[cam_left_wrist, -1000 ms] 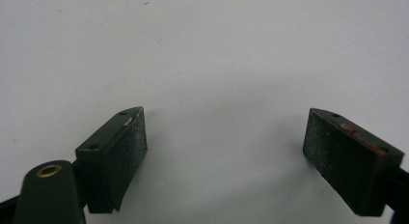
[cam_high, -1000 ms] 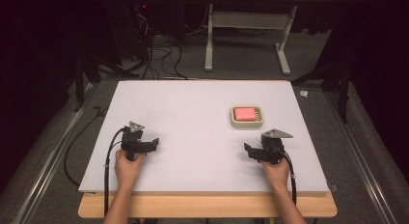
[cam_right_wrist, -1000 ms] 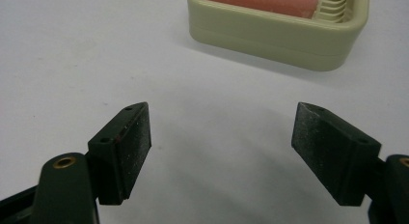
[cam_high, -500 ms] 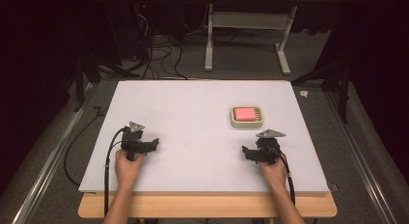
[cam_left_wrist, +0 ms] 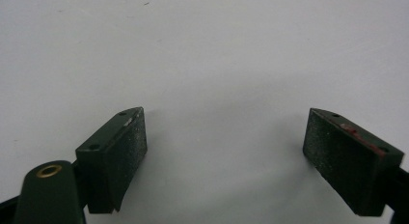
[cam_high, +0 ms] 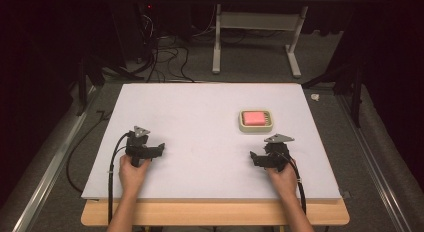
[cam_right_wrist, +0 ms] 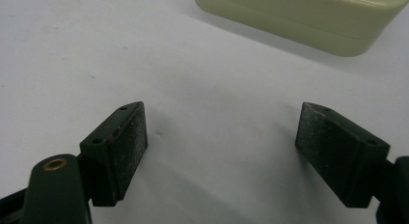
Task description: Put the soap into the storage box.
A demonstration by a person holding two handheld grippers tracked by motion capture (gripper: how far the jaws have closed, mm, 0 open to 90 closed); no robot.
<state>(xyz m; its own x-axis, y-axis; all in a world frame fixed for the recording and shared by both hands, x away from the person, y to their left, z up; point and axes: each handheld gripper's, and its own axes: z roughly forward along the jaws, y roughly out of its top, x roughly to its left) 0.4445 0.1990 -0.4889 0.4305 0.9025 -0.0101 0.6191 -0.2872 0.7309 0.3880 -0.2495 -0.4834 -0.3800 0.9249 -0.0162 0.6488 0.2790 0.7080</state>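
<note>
Cream tray (cam_high: 256, 127) holding pink block (cam_high: 255, 117): sited on white table (cam_high: 200, 112), right of centre, just ahead of right gripper (cam_high: 261, 159). Left gripper (cam_high: 150, 151): well apart. Both jaws spread, empty. Level, centred approach advised.

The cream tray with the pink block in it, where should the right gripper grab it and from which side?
Judging from its pose, take the cream tray by its near rim wall, coming from the person's side with the right gripper. The tray sits flat just beyond that gripper, whose jaws are open and empty, and its low rounded wall faces them. One jaw would go inside, beside the pink block.
</note>
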